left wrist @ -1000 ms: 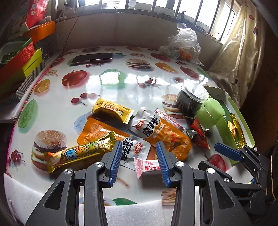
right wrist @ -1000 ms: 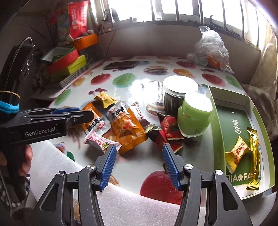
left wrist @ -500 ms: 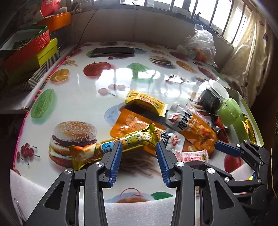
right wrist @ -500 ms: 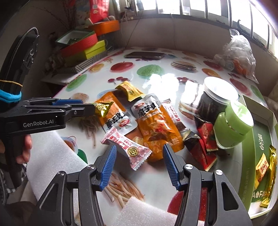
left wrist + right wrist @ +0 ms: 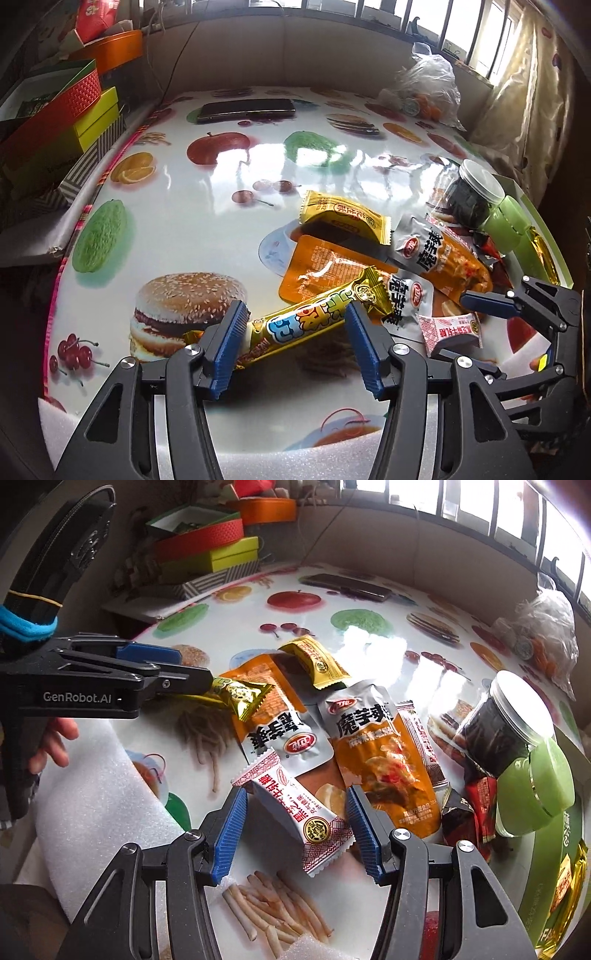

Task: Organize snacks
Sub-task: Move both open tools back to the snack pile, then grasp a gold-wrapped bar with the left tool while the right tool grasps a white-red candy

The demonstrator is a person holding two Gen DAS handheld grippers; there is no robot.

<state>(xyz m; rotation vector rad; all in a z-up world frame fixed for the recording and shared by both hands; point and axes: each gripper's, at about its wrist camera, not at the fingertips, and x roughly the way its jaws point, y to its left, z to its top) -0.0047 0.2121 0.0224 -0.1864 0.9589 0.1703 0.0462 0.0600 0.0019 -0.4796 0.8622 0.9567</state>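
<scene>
A long gold snack bar [image 5: 314, 323] lies slantwise between the blue pads of my open left gripper [image 5: 293, 334], on the printed table. A white-and-red candy packet [image 5: 295, 810] lies between the pads of my open right gripper [image 5: 293, 819]; it also shows in the left wrist view [image 5: 450, 328]. Behind lie an orange pouch [image 5: 325, 264], a silver-and-orange pouch [image 5: 376, 749] and a small yellow packet [image 5: 343, 216]. The green tray [image 5: 554, 904] at the right holds gold candies [image 5: 565, 882]. The left gripper [image 5: 177, 675] shows in the right wrist view around the bar's end.
A dark jar with a clear lid [image 5: 495, 720] and a green lidded jar [image 5: 532, 786] stand by the tray. Red wrappers [image 5: 480, 808] lie in front of them. A phone [image 5: 245, 110], a plastic bag [image 5: 428, 92] and stacked boxes [image 5: 62, 122] are at the far side.
Both grippers swung left and moved closer to the table. The left now straddles the gold bar; the right now straddles the white-and-red packet. Both stayed open.
</scene>
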